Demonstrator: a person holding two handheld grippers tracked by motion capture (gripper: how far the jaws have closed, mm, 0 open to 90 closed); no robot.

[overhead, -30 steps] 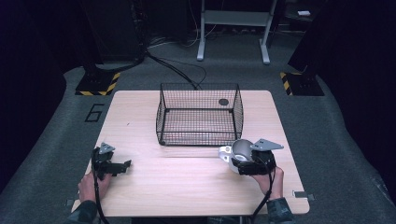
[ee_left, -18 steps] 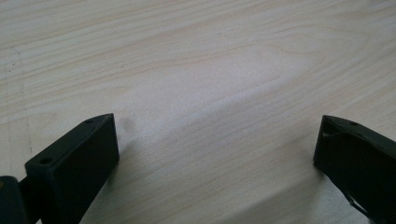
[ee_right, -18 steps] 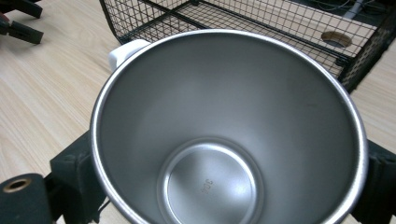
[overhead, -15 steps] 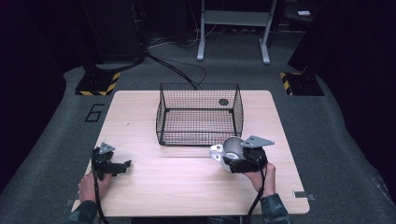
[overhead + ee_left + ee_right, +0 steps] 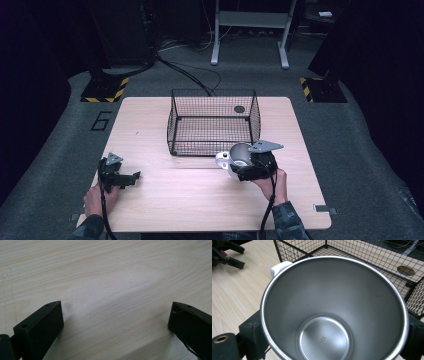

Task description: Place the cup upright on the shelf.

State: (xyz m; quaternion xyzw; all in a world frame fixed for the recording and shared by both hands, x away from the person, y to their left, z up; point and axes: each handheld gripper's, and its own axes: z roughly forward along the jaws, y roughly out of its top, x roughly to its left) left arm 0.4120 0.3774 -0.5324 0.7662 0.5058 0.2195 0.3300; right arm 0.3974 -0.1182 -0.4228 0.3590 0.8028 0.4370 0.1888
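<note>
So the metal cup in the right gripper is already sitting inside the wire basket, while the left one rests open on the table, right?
Not quite. The metal cup is outside the wire basket, just in front of its near wall, as the high view shows. The rest holds: the right gripper grips the cup, and the left gripper rests open on the table.

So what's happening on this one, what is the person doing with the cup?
A person works at a wooden table with tongs in each hand. The right tongs are shut on a steel cup with a white handle, held just in front of the black wire basket, mouth tipped toward the camera; the cup is empty inside. The left tongs are open, resting low over bare tabletop at the near left, holding nothing.
</note>
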